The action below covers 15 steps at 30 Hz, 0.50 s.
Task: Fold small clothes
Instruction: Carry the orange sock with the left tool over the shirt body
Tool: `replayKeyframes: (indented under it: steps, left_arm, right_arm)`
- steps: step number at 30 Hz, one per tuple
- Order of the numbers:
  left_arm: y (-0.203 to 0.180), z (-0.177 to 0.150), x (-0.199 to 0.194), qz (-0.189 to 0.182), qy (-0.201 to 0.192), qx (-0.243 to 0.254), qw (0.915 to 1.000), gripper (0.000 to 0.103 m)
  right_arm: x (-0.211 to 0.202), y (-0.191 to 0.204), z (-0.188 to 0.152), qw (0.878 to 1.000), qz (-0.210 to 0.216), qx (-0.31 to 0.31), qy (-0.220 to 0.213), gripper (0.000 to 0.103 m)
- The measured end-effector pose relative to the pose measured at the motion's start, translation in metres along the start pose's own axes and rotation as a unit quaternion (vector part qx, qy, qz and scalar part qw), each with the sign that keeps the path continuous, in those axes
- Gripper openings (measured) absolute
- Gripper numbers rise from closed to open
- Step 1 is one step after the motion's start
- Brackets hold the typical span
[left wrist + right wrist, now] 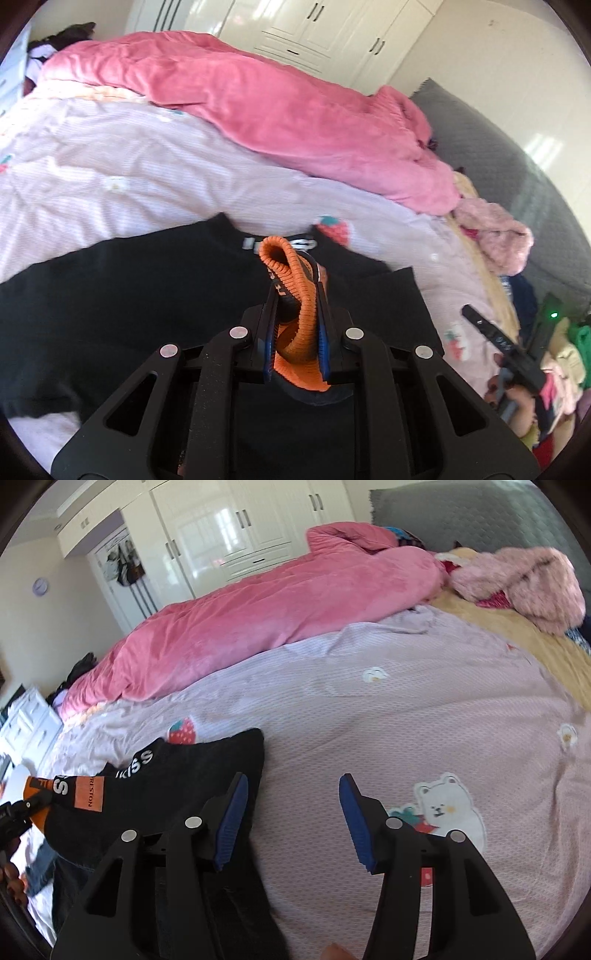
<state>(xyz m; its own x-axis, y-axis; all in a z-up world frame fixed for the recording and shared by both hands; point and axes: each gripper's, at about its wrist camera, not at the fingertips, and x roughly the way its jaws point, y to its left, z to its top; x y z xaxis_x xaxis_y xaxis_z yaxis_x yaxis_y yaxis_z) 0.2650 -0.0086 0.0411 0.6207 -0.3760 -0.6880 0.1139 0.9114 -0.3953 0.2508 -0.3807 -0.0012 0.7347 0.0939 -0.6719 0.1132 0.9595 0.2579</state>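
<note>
A small black top [122,299] with white lettering lies spread on the pale pink bed sheet [110,177]. My left gripper [297,295] is shut on its orange ribbed cuff [295,291] and holds that cuff over the top's body. The top also shows in the right wrist view [170,786], with an orange label [88,794] and the left gripper [18,812] at its far left. My right gripper [291,801] is open and empty, just right of the top's edge, above the sheet [406,716]. It also shows in the left wrist view [498,339].
A rolled pink blanket [288,110] lies along the far side of the bed. A fluffy pink garment [524,583] and a yellow blanket [517,627] lie near the grey headboard [461,513]. White wardrobes [240,528] stand behind. Several clothes [561,365] are piled at the right.
</note>
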Motion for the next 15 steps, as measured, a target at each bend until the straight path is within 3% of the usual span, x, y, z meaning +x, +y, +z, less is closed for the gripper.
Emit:
replayKeyframes:
  steps: [6, 8, 9, 15]
  left_arm:
    - [0.027, -0.006, 0.003, 0.020, 0.012, -0.027, 0.9994, 0.013]
    - [0.037, -0.007, -0.001, 0.018, 0.008, -0.042, 0.9989, 0.026]
    - [0.042, -0.008, -0.005, 0.016, 0.003, -0.048, 0.9987, 0.028]
    - [0.077, -0.016, -0.028, 0.034, -0.011, -0.070, 0.9969, 0.028]
  right_arm:
    - [0.004, 0.043, -0.010, 0.998, 0.015, -0.068, 0.001, 0.050]
    - [0.005, 0.062, -0.017, 0.995, 0.028, -0.097, 0.001, 0.050]
    - [0.006, 0.071, -0.021, 0.993, 0.034, -0.112, 0.002, 0.051]
    - [0.018, 0.111, -0.042, 0.983, 0.059, -0.174, 0.027, 0.051]
